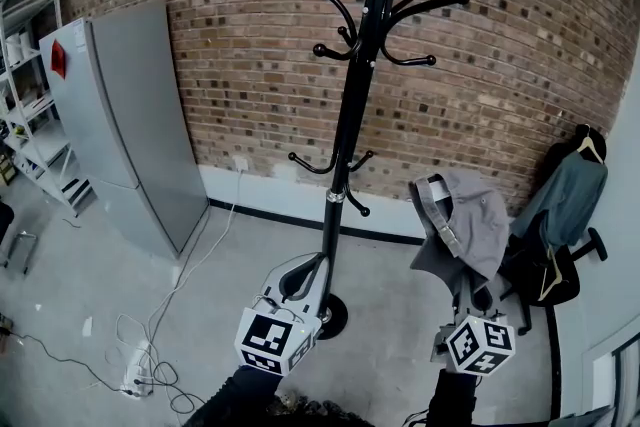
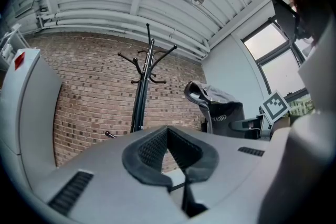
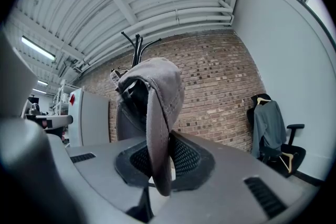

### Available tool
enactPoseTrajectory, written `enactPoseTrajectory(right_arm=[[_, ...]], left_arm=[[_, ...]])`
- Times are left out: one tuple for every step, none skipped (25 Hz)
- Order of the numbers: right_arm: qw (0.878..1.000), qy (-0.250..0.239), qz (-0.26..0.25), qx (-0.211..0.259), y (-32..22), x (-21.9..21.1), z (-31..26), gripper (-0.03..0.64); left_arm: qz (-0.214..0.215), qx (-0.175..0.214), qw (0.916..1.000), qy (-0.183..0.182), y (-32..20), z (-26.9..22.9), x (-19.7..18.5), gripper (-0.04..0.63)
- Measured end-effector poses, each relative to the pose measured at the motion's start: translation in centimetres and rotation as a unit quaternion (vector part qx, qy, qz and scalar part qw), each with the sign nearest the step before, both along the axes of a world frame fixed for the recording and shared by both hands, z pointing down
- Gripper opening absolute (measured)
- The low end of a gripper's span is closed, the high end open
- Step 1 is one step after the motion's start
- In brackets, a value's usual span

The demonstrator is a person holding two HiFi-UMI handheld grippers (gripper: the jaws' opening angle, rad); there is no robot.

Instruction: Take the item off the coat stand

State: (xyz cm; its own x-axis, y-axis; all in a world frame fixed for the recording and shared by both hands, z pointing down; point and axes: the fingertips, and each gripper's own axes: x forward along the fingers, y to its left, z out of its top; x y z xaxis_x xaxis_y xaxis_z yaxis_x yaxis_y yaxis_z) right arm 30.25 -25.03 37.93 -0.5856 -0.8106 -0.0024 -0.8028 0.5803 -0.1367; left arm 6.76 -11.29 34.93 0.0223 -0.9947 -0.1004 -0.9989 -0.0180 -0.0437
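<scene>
Grey cap (image 1: 465, 220) off the hooks, up in the air right of the coat stand (image 1: 350, 115) in head view, clear of the pole. Pinched by the brim in the right gripper (image 1: 470, 290), crown above the jaws, open underside and back strap facing left. Same in right gripper view: brim of the cap (image 3: 157, 92) running down between the pads, right gripper (image 3: 160, 136) clamped on it, stand (image 3: 137, 44) behind the crown.

Left gripper (image 1: 318, 263) low, in front of the stand's pole in head view. Jaws together at the tips, nothing between them per left gripper view (image 2: 168, 131). Stand (image 2: 140, 97) well ahead of it there, not touched. All visible hooks bare.

Around: brick wall (image 1: 500, 65) behind the stand. Grey fridge (image 1: 130, 125) at left against the wall. Office chair (image 1: 565, 255) at right with a grey jacket (image 1: 570, 195) on a hanger. Power strip (image 1: 135, 377) and loose cables on the floor, lower left.
</scene>
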Motion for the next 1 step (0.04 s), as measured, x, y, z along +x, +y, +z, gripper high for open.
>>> enactPoseTrajectory(right_arm=[[1.000,0.000,-0.001,0.000,-0.01,0.02,0.00,0.040]], left_arm=[[0.000,0.000,1.0000,0.000,0.00,-0.04,0.08,-0.002]])
